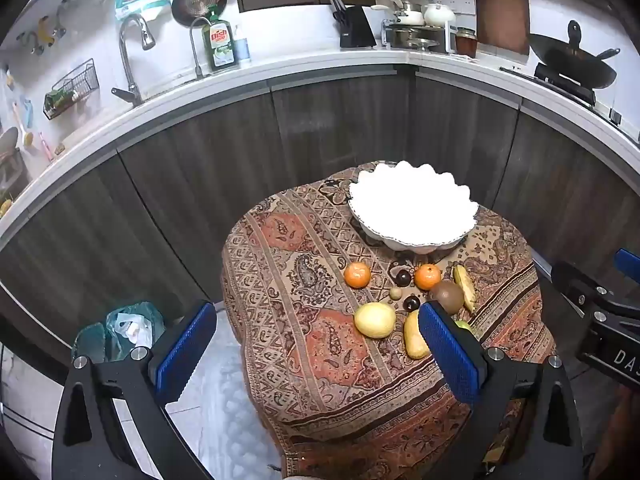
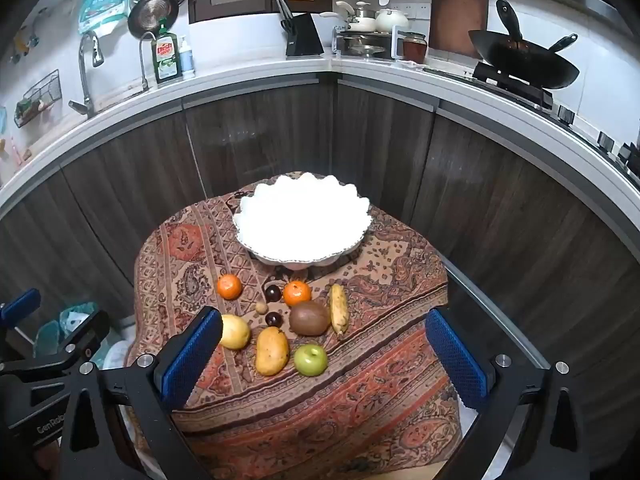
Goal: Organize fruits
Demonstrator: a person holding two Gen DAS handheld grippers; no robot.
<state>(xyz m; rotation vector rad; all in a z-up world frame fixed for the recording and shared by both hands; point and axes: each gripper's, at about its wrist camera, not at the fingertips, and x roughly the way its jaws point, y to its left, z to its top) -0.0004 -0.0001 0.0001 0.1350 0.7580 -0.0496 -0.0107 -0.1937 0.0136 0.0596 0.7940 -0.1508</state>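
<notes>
A white scalloped bowl (image 2: 304,224) stands empty at the far side of a small cloth-covered table (image 2: 380,360). In front of it lie two oranges (image 2: 229,286) (image 2: 297,293), two dark plums (image 2: 273,293), a small nut (image 2: 261,307), a kiwi (image 2: 309,317), a banana (image 2: 339,309), a lemon (image 2: 236,332), a mango (image 2: 272,351) and a green apple (image 2: 311,359). My right gripper (image 2: 324,360) hovers open above the near fruits. My left gripper (image 1: 316,356) is open over the table's left part, its right pad (image 1: 450,356) hiding the apple. The bowl (image 1: 412,208) and lemon (image 1: 375,319) show there too.
Dark cabinets and a white counter (image 2: 280,76) curve behind the table, with a sink faucet (image 2: 86,76), dish soap (image 2: 166,58), knife block (image 2: 304,36) and wok (image 2: 524,60). Plastic bags (image 1: 124,330) lie on the floor left of the table.
</notes>
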